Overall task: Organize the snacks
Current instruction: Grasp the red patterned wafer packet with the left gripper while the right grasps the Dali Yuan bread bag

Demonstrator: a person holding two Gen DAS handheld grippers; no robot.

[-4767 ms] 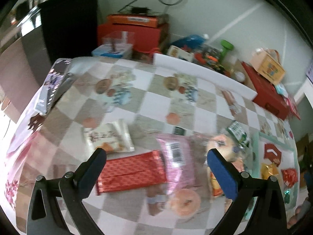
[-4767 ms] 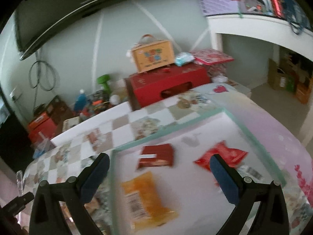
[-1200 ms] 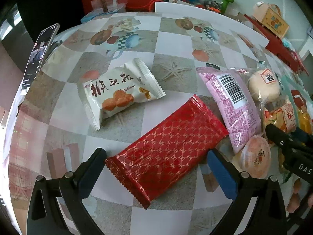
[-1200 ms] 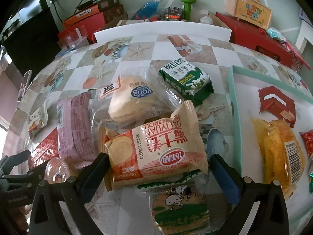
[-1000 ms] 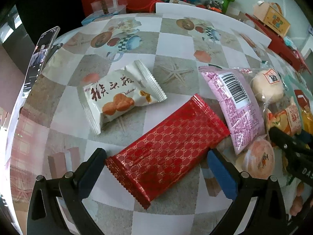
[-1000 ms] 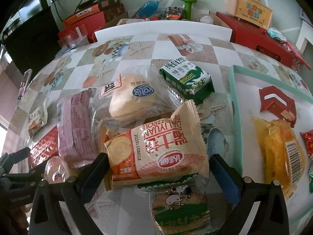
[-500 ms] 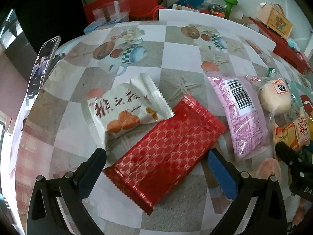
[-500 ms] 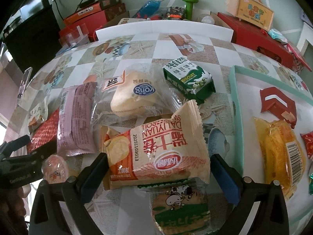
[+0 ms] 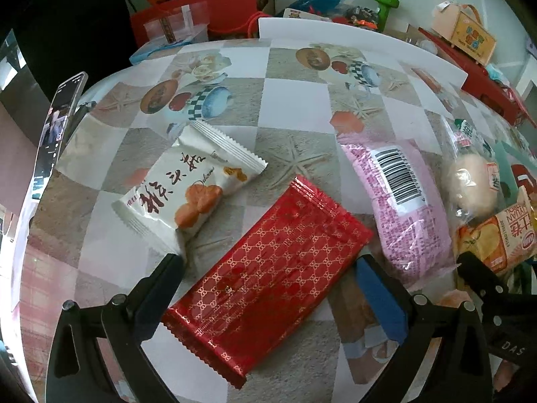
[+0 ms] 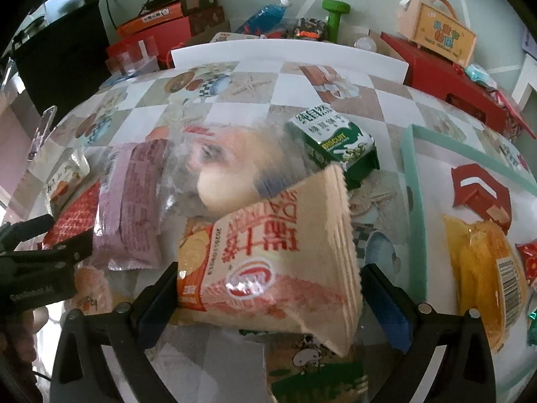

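Note:
In the left wrist view my left gripper [image 9: 268, 282] is open, its fingers either side of a red patterned packet [image 9: 268, 268] lying on the checked tablecloth. A white biscuit packet [image 9: 188, 188] lies just beyond, a pink packet [image 9: 402, 208] to the right. In the right wrist view my right gripper [image 10: 268, 292] is open around an orange-and-cream snack bag [image 10: 278, 262], which is tilted and blurred. A clear bag with a bun [image 10: 228, 174] and a green biscuit box [image 10: 335, 144] lie behind it. A green-rimmed tray [image 10: 414, 181] on the right holds a yellow packet [image 10: 480, 268] and a red packet [image 10: 476, 191].
A phone [image 9: 53, 127] leans at the table's left edge. A white board [image 10: 288, 53] borders the far side, with red boxes [image 10: 449, 74], a blue bottle [image 10: 265, 16] and a green dumbbell [image 10: 334, 13] behind it. A green cartoon packet [image 10: 312, 366] lies under the right gripper.
The left gripper has pulled back and the red packet has turned between its fingers. The orange-and-cream bag has tipped up and moved nearer within the right gripper, whose fingers look no closer together.

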